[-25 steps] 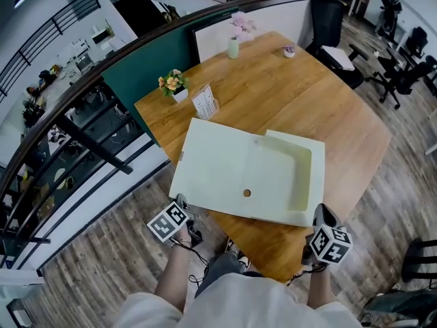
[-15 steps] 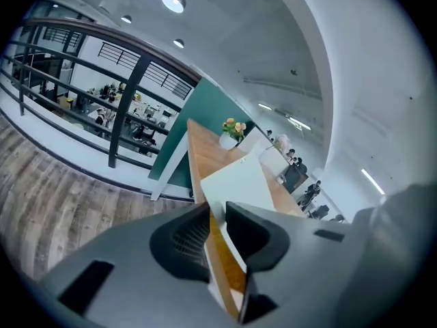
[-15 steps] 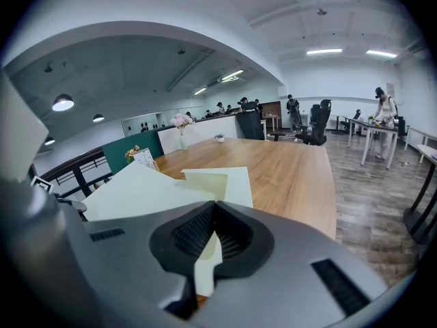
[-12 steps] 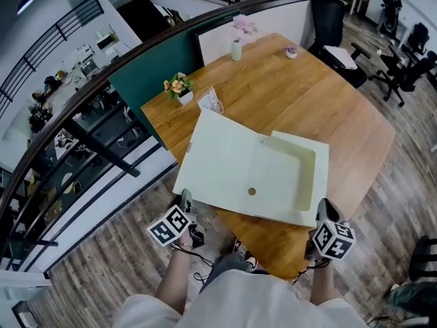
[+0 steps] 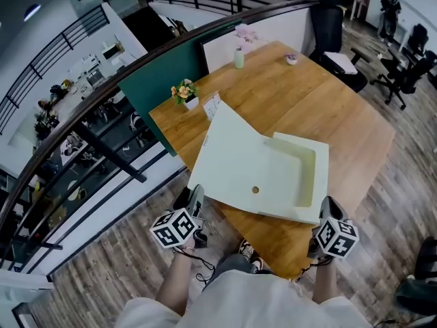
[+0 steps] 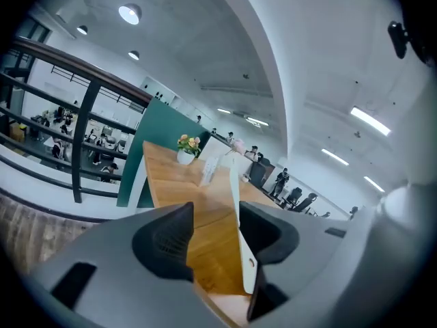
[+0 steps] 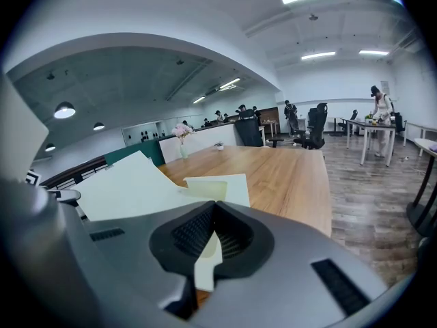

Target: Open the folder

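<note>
Off the table point(image 5: 341, 108), folder cover point(image 5: 239, 156) lifted higher; left claw point(image 6: 215, 231) opening round it, right claw point(image 7: 213, 234) clamps folder point(image 5: 304, 173).

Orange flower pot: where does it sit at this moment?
In the head view, the orange flower pot stands at the wooden table's far left corner, beside the white card stand, beyond the raised folder cover.

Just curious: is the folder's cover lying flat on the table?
No, the cover slants upward, its left edge raised off the table.
</note>
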Motion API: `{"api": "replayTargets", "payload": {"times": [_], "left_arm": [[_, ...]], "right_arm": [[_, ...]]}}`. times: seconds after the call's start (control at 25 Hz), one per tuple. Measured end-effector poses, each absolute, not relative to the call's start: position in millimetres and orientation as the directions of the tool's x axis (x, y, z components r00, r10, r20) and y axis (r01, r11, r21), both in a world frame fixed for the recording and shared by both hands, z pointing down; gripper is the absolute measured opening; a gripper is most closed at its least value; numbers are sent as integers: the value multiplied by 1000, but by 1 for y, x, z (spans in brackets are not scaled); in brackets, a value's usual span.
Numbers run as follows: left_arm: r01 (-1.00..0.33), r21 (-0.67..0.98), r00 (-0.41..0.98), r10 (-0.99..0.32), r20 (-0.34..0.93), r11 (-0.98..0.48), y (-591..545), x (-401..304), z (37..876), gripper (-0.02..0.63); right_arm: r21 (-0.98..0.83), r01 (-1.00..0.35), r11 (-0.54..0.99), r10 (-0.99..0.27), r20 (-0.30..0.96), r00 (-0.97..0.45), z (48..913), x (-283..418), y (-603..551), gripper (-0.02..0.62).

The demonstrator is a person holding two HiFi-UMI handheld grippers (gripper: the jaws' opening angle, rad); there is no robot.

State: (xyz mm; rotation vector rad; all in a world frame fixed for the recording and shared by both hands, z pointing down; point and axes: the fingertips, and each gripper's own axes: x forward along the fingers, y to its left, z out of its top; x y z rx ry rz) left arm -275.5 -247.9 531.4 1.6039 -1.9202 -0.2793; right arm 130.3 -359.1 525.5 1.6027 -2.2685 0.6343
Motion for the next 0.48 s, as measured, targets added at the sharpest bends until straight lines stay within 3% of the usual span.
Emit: {"api": "replayTargets", "payload": {"times": [0.24,0.48], "left_arm": [[-845,521,-23,-982,190,120,-244,-258,486,196],[-881,463,-42,-991,128,97,-236,-252,454,192]], "right_arm": [[-185,-942,281,-824,457,-336,519,136,-350,2],[-185,-942,280,-835,438,-334,512,143,-344,2]]}}
